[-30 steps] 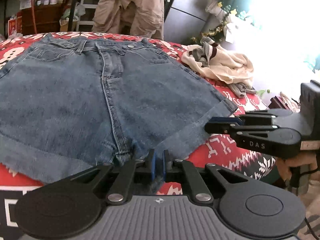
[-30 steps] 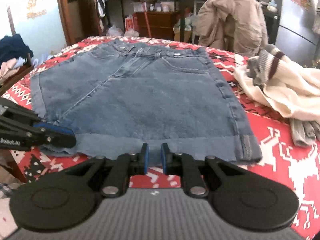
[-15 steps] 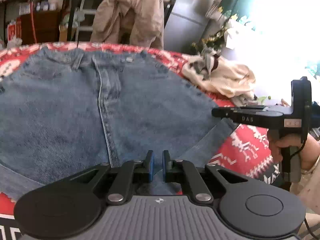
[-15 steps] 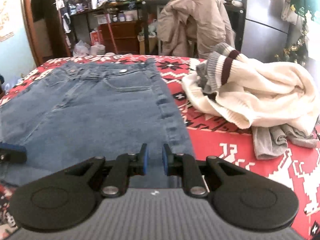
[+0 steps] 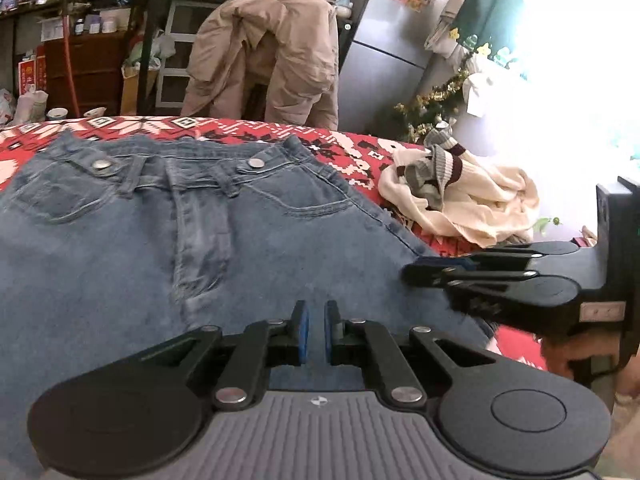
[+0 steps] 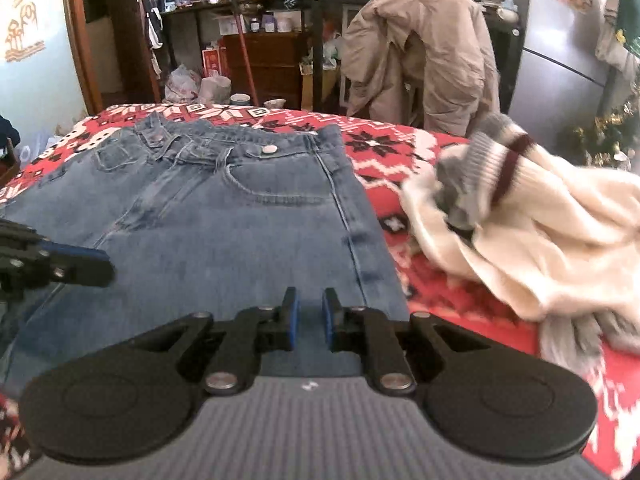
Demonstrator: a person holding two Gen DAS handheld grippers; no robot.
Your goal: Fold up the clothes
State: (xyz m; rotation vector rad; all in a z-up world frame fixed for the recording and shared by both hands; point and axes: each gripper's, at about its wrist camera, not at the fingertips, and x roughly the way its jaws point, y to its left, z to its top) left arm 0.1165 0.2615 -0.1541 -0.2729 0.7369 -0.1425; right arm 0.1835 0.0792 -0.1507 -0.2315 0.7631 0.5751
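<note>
Denim shorts (image 6: 224,232) lie flat on the red patterned cloth (image 6: 384,148), waistband at the far end. Their near hem is hidden under both tools, so whether either one is pinching fabric, I honestly can't tell. The left gripper (image 5: 314,334) sits over the middle of the shorts with a narrow gap between its blue pads; the right gripper (image 6: 308,320) is over the right-hand side, same narrow gap. A cream sweater (image 6: 540,232) with a striped cuff is heaped just beside the shorts, a bit blurred. Behind, a tan jacket (image 5: 264,52) drapes over something, probably a chair. Shelves further back are too cluttered to make out.
</note>
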